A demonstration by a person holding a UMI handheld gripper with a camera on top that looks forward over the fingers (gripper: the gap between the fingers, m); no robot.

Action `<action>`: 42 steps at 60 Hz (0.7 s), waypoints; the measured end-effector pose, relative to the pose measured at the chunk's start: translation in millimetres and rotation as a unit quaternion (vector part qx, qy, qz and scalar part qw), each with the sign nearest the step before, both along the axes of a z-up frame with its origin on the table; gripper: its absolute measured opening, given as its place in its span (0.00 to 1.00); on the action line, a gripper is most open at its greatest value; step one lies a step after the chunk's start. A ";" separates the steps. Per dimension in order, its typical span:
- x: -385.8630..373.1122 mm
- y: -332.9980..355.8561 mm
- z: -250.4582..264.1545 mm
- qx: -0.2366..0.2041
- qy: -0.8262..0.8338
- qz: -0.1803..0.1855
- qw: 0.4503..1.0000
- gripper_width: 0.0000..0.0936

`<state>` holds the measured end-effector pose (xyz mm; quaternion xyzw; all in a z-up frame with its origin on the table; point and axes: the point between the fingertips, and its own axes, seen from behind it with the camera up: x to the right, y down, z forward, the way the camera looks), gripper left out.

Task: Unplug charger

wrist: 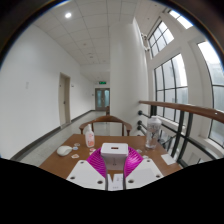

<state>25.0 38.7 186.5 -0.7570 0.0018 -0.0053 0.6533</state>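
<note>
A white boxy charger [113, 150] sits between my pink pads [97, 162], held up above the wooden table [68, 163]. My gripper [113, 161] is shut on the charger, with both pads pressed against its sides and bowed around it. The charger's lower part is hidden between the white finger bodies. No socket or power strip shows in the gripper view.
On the table stand a small pink-topped bottle [89, 137] beyond the left finger, a white object [64, 150] further left, and a clear container [153, 130] at the right. A chair [110, 122] stands behind the table. A wooden railing [190, 110] and windows run along the right.
</note>
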 end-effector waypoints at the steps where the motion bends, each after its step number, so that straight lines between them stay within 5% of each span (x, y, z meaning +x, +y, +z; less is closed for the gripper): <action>1: 7.4 -1.4 1.2 -0.002 -0.005 -0.006 1.000 0.20; 19: 90.1 -15.0 -141.3 -0.179 -0.018 -0.038 0.983 0.22; 38: 99.5 -3.3 -184.2 -0.222 -0.017 -0.038 0.974 0.40; 42: 98.2 -5.0 -189.5 -0.232 -0.006 -0.038 0.972 0.54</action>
